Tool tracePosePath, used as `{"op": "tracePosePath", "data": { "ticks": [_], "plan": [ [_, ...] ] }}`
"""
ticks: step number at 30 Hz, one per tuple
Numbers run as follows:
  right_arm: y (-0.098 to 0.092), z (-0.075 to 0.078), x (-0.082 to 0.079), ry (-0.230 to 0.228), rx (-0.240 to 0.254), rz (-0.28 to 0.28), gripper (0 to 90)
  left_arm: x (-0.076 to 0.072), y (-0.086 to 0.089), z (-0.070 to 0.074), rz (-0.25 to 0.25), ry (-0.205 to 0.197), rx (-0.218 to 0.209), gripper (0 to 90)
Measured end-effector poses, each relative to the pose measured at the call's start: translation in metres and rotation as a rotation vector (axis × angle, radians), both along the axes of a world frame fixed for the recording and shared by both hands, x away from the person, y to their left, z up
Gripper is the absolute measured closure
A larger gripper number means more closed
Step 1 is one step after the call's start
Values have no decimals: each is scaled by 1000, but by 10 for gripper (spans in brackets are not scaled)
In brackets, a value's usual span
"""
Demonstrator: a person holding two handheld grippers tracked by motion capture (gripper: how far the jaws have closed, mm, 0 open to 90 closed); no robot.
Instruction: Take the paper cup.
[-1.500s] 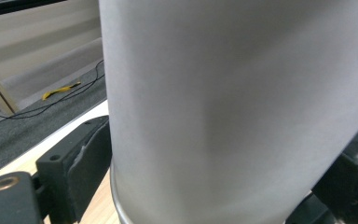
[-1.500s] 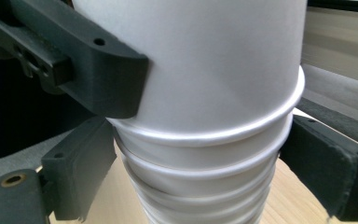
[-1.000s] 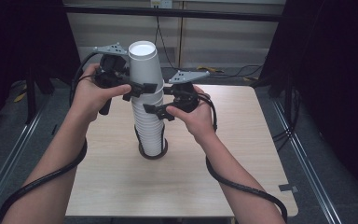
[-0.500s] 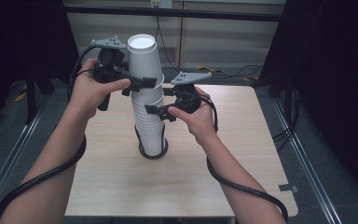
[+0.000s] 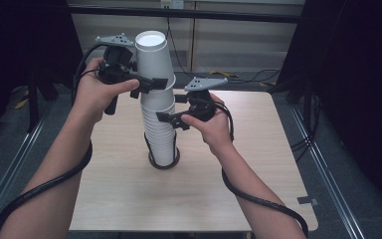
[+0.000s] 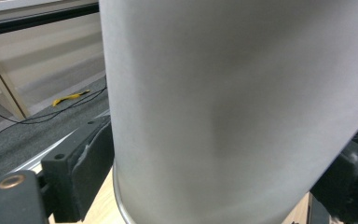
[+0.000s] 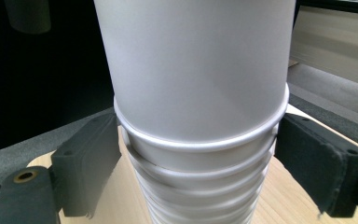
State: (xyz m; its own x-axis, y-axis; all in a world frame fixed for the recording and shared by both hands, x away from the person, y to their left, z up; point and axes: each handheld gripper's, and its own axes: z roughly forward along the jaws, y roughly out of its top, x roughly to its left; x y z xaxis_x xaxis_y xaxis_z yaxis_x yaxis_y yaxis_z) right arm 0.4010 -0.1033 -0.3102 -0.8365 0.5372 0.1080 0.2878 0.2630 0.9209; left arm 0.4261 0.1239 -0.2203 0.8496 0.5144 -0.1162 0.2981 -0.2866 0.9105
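A tall stack of white paper cups (image 5: 161, 132) stands upside down near the middle of the wooden table (image 5: 258, 164). The top cup (image 5: 152, 57) sits raised above the rest, and my left gripper (image 5: 154, 80) is shut on it near its rim. In the left gripper view the top cup (image 6: 233, 102) spans the frame between both pads (image 6: 91, 170). My right gripper (image 5: 167, 110) is lower down, shut on the stack. In the right gripper view the stack's rims (image 7: 200, 154) sit between its black pads (image 7: 91, 163).
A dark ring (image 5: 151, 160) lies around the base of the stack. Black cables trail from both grippers along the forearms. Beyond the table's far edge there is a floor with cables (image 5: 238, 75), a yellow object (image 6: 70, 97) and a pale wall; dark curtains hang at both sides.
My left gripper has risen a little with the top cup, drawing it higher off the stack. The right gripper and the stack have stayed put.
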Motion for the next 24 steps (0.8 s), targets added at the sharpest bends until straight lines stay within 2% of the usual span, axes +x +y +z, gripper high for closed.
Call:
{"op": "tracePosePath", "data": {
  "ticks": [6,9,20,24],
  "plan": [
    [-1,-1,-1,-8,-14,4,150,1,2,6,-1,12,-8,107],
    [-1,-2,-1,-4,-5,9,147,1,2,8,-4,8,-8,107],
    [-5,-5,-4,-1,-7,24,138,0,8,16,4,9,-53,106],
    [-8,-8,-5,0,-17,36,138,-1,9,18,4,5,-44,106]
  ]
}}
